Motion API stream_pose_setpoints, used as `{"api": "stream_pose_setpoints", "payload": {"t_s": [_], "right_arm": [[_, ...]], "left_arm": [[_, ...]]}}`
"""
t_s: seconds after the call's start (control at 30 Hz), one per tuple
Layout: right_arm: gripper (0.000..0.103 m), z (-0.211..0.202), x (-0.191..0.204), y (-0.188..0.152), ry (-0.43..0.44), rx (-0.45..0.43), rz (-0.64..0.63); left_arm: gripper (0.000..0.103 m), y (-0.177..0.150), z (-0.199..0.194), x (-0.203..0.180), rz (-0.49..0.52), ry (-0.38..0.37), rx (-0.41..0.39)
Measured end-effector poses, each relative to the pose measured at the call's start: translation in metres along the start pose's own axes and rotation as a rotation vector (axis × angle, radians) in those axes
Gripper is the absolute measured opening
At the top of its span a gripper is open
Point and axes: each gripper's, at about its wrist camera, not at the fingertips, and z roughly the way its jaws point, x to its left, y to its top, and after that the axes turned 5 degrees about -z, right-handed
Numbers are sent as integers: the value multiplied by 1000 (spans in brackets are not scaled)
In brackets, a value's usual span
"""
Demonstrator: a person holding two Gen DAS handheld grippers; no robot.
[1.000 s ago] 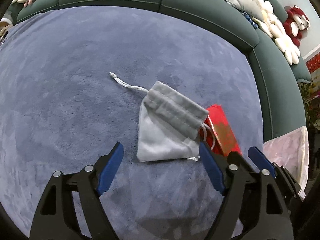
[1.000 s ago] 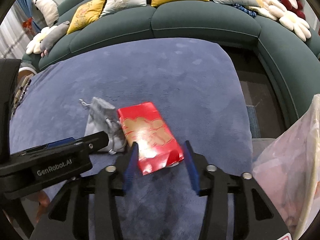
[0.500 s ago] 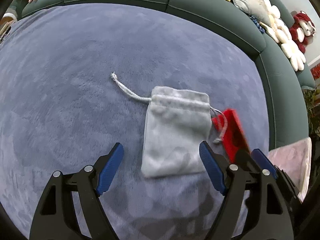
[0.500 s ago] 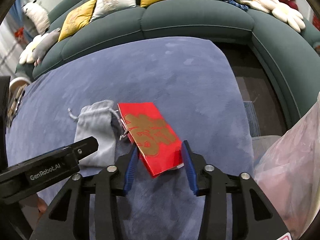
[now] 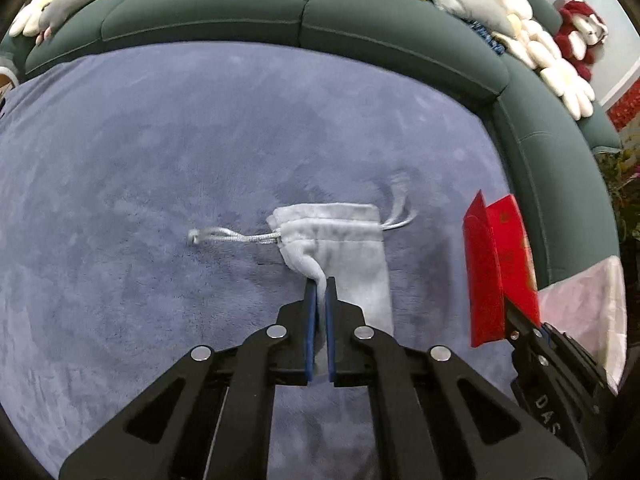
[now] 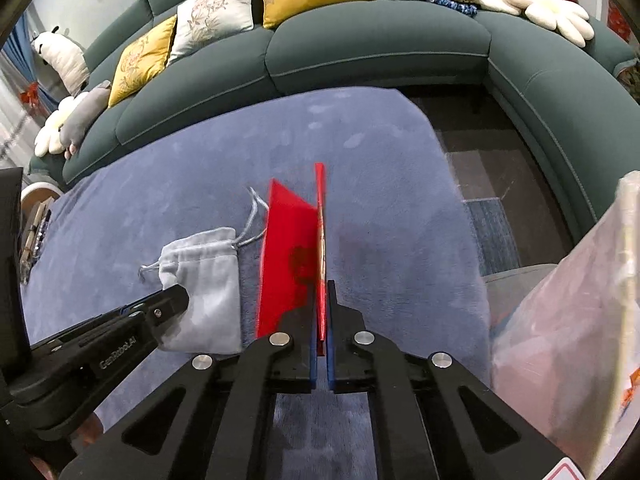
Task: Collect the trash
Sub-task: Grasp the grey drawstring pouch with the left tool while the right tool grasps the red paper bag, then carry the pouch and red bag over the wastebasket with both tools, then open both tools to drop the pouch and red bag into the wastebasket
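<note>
A grey drawstring pouch (image 5: 344,248) lies on the blue-grey carpet (image 5: 160,160). My left gripper (image 5: 319,288) is shut on a pinched fold of the pouch; it also shows in the right wrist view (image 6: 176,296) at the pouch (image 6: 208,280). My right gripper (image 6: 320,292) is shut on a red envelope (image 6: 288,264) with gold print, held on edge above the carpet. The envelope (image 5: 496,272) shows at the right of the left wrist view.
A translucent plastic bag (image 6: 568,320) stands at the right, also seen in the left wrist view (image 5: 580,312). A curved green sofa (image 6: 360,52) with cushions rings the carpet. Bare dark floor (image 6: 492,160) lies between carpet and sofa on the right.
Both grippers have closed: the left on the grey pouch, the right on the red envelope. The envelope has been lifted off the carpet and turned on edge.
</note>
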Motion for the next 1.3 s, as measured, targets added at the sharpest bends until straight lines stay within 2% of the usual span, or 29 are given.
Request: {"api": "stream_pose_setpoints", "payload": {"t_s": [0.27, 0.47, 0.7, 1.0, 1.3], "right_arm": [[3, -45, -6, 0, -11, -66, 13], [3, -90, -19, -2, -28, -134, 31], [3, -145, -63, -16, -82, -204, 87], [3, -203, -140, -49, -177, -264, 186], [3, -219, -185, -75, -220, -263, 241]], "left_arm": [[3, -9, -48, -19, 38, -57, -51], [3, -19, -86, -59, 116, -99, -99], [3, -40, -123, -121, 210, -164, -129], [3, -85, -136, -205, 339, -235, -109], [6, -114, -123, -248, 392, -260, -37]]}}
